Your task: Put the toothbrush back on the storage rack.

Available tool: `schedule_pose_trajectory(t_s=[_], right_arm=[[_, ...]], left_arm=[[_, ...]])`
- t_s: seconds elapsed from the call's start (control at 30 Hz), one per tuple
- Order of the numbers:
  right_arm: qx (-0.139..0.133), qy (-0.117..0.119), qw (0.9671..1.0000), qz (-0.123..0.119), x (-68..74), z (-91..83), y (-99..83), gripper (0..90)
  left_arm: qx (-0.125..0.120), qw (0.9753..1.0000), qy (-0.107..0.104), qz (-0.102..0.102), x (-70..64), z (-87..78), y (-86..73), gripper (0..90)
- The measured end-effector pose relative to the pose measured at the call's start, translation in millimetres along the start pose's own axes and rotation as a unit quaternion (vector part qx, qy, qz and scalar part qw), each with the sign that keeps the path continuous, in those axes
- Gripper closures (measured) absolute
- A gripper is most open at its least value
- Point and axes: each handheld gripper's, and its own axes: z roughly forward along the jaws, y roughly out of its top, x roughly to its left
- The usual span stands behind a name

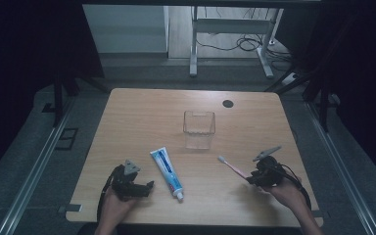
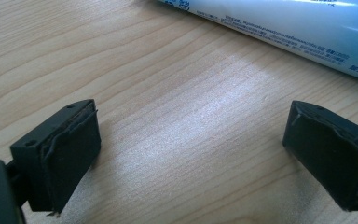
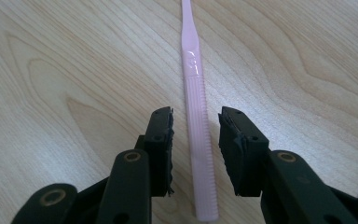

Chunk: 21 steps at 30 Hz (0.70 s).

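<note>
High view: wooden counter (image 1: 142, 112). Clear cup (image 1: 199, 129) upright near the centre, empty. Toothpaste tube (image 1: 167, 173) flat toward the near edge, untouched. Pink toothbrush (image 1: 232, 167) flat toward the near right corner, its handle end at the right tongs (image 1: 252, 178). Left tongs (image 1: 148, 186) rest just beside the tube. Nothing is in the cup yet; work judged barely begun.

Left gripper view: jaws wide apart, bare wood between; white-and-blue tube (image 2: 279, 28) beyond.

Right gripper view: jaws straddle the ribbed toothbrush handle (image 3: 199, 140), narrowly apart, not yet clamped. Slim, smooth neck.
</note>
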Motion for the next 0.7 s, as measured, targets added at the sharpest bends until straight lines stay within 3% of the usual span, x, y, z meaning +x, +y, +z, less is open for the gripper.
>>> schedule_pose_trajectory(t_s=[0.13,0.23,0.7], right_arm=[[0.038,-0.001,0.9992,-0.015,-0.2,2.0,11.2,64.1],[0.051,-0.001,0.9984,-0.022,0.7,3.5,15.9,64.4],[0.136,-0.010,0.9892,-0.055,7.0,19.1,55.7,65.4]], left_arm=[[0.000,1.0000,0.000,0.000,0.0,-0.1,0.0,3.9],[0.000,1.0000,0.000,0.000,0.0,-0.1,0.0,3.9],[0.000,1.0000,0.000,0.000,-0.1,-0.1,0.0,4.0]])
